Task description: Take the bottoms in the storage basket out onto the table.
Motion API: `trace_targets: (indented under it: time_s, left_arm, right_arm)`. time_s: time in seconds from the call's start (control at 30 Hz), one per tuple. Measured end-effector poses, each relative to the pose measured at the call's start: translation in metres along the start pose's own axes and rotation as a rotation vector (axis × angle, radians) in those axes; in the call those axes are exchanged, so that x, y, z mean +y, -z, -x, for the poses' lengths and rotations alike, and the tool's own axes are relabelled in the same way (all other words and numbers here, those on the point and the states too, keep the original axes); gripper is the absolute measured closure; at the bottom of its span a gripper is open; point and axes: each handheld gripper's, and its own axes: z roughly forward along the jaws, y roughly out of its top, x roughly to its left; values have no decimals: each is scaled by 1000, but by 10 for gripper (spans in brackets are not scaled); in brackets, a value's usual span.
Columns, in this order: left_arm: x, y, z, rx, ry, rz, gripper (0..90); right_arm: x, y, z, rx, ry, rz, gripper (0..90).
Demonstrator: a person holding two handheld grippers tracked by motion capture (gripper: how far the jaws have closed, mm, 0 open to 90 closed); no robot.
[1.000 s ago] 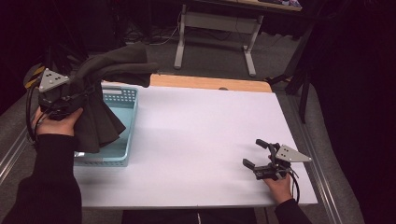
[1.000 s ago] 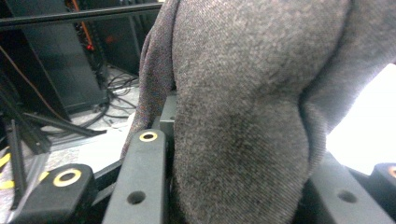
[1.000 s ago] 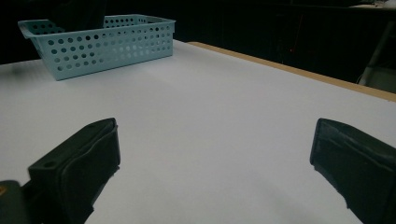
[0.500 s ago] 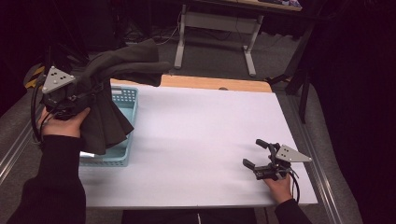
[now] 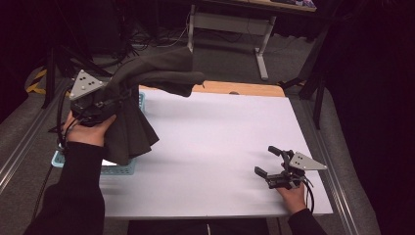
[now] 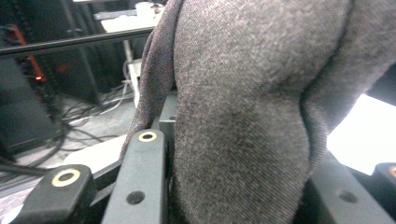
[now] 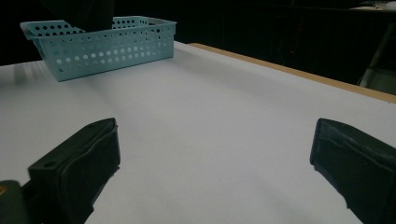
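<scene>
Left gripper (image 5: pixel 105 98) has its jaws clamped on the dark grey knit garment (image 5: pixel 142 98), now lifted further out of the light-blue perforated plastic basket (image 5: pixel 115 169) toward the white desk (image 5: pixel 220 132). Right gripper (image 5: pixel 274 161) waits, jaws wide, empty.

No readable text, labels, brands, numbers or signs to be found, none on the cloth, none on the basket, none on the table.
</scene>
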Motion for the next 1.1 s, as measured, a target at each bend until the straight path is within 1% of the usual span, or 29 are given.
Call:
trace_targets:
  time_s: [0.23, 0.5, 0.67, 0.83, 0.93, 1.1]
  left_arm:
    - [2, -14, 25, -66, -18, -5, 655]
    - [2, -28, 49, -127, -32, -14, 654]
    - [2, -37, 64, -158, -41, -20, 652]
    - [0, -46, 78, -197, -46, -30, 651]
    - [-2, -53, 85, -222, -39, -38, 650]
    - [-7, -63, 99, -244, -46, -53, 649]
  right_arm:
    - [0, 1, 0, 3, 1, 3, 25]
    - [0, 1, 0, 3, 0, 6, 25]
    - [0, 1, 0, 3, 0, 7, 25]
    - [0, 1, 0, 3, 0, 8, 25]
    - [0, 1, 0, 4, 0, 9, 25]
    - [0, 1, 0, 4, 0, 10, 25]
